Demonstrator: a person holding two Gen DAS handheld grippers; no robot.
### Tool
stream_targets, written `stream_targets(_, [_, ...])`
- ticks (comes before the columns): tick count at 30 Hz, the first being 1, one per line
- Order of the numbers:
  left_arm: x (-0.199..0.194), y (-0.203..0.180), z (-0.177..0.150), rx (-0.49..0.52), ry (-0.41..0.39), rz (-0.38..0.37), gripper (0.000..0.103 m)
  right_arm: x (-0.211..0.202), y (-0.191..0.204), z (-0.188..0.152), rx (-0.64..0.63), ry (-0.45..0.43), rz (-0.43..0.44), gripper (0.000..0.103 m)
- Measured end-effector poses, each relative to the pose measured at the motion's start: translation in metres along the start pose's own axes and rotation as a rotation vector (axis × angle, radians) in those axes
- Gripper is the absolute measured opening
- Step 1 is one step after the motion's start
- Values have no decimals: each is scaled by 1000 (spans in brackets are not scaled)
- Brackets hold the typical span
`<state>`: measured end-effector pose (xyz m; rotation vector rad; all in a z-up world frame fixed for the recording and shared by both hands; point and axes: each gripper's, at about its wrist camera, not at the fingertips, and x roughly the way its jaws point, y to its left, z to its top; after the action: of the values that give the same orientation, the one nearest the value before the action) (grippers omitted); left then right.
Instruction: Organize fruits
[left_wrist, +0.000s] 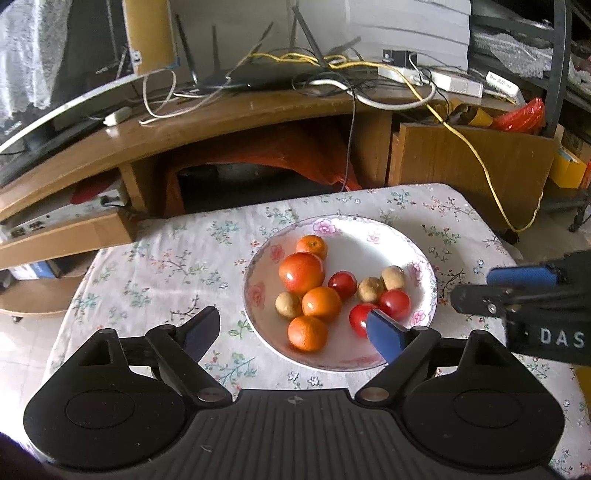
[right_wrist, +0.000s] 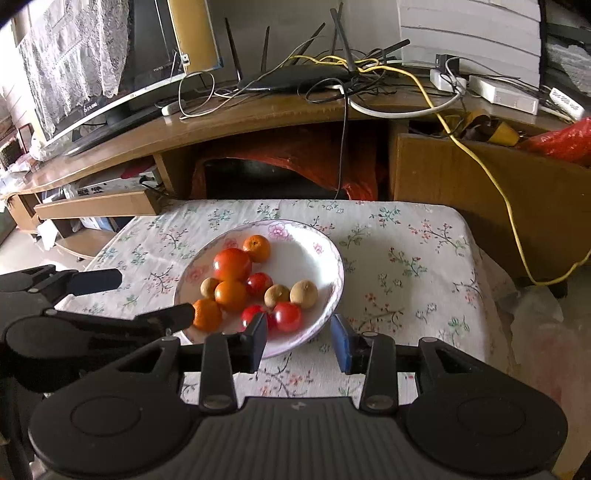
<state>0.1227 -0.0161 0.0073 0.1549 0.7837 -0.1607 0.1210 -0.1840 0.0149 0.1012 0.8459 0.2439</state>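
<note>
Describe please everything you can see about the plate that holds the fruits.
The plate is round, shallow and white, apparently glazed ceramic, with pink flowers and a thin patterned line around its rim. It rests flat on the floral tablecloth. Nine fruits lie in it: three oranges, one large red-orange fruit, three small red ones, three small brown ones. Both open grippers hover at its near edge.

Orange, red and tan-brown fruits are held in a white bowl rimmed with pink flowers, set on a white tablecloth printed with small green, pink and blue floral sprigs.
</note>
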Motion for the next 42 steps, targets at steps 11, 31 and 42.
stream_targets(11, [-26, -4, -16, 10, -57, 49, 103, -20, 0, -18, 20, -11, 0, 39])
stream_targets(31, [-59, -8, -54, -35, -12, 60, 103, -56, 11, -63, 39, -1, 28, 40])
stream_targets(42, [-72, -9, -67, -45, -13, 55, 103, -67, 17, -76, 40, -3, 40, 42])
